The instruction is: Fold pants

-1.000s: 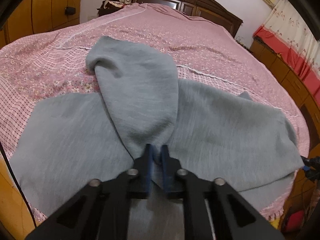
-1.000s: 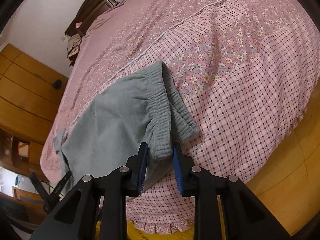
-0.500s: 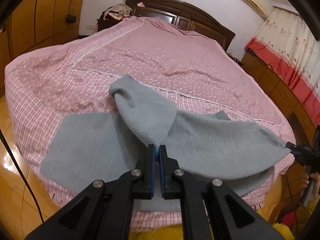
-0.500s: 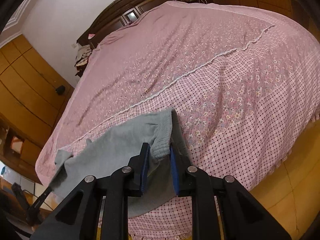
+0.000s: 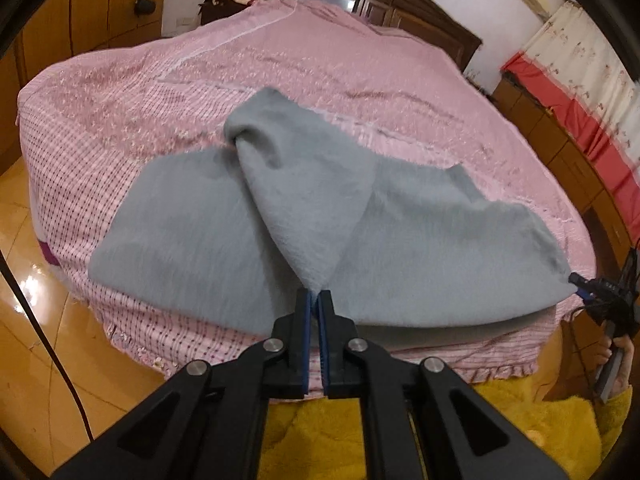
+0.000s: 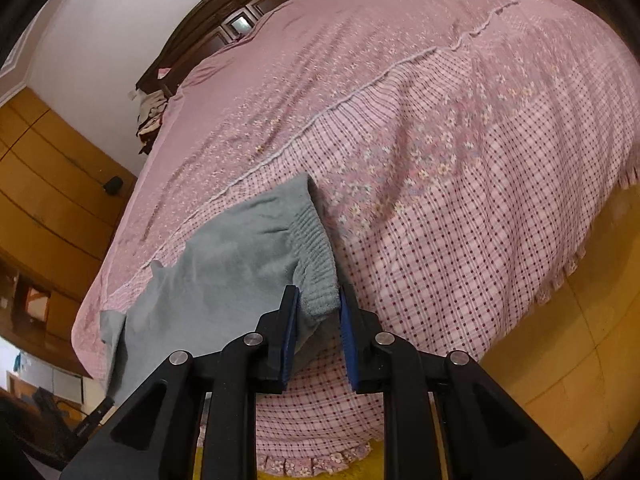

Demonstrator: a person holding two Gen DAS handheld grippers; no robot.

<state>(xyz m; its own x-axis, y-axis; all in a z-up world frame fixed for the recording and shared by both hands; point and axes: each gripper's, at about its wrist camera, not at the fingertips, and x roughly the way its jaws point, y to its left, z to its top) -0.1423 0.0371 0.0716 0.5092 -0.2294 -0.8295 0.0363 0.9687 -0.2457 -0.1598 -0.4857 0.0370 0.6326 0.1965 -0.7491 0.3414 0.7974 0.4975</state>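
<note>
Grey fleece pants (image 5: 304, 216) lie spread near the foot of the pink checked and flowered bedspread (image 5: 328, 72), and we hold them at two places. Our left gripper (image 5: 313, 294) is clenched on a peak of the soft grey cloth, its blue pads pressed almost together with only a thin pinch of fabric between them; from that pinch the cloth rises in a tented cone with a rolled end at the far side. Our right gripper (image 6: 318, 312) grasps the ribbed elastic waistband (image 6: 316, 264) at its near corner, jaws part way apart around the thick bunched band. In the left view the right gripper (image 5: 592, 292) shows at the right end of the garment, at the bed's near edge. We judge the fold barely begun: the pants are lifted and stretched between our hands, one leg is rumpled over the rest, and no flat crease shows. Laying them flat, doubling leg over leg and then folding lengthwise all remain.
</note>
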